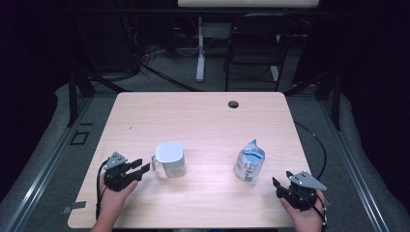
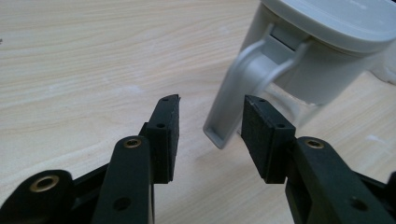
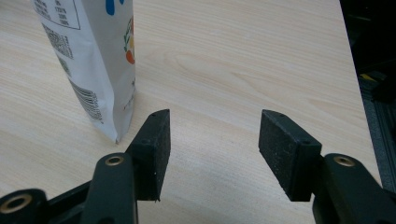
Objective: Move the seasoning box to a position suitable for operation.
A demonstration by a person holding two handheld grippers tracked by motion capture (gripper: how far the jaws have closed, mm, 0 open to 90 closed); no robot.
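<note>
Wooden table [image 1: 203, 116]: both grippers' jaws spread, left [image 2: 210, 123] at jug handle [image 2: 233, 98].

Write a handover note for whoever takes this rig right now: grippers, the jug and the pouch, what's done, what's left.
Left gripper: open, jaws either side of the jug handle, not pressing on it.
Right gripper: open, nothing between the jaws; the pouch stands just off its one jaw, apart from it.
Jug: upright on the table, lid on, left of centre.
Pouch: standing right of centre, top looks sealed.
Done: both grippers brought up to their things.
Left, as it looks: close on the handle, take the pouch; nothing is held or lifted yet.
</note>
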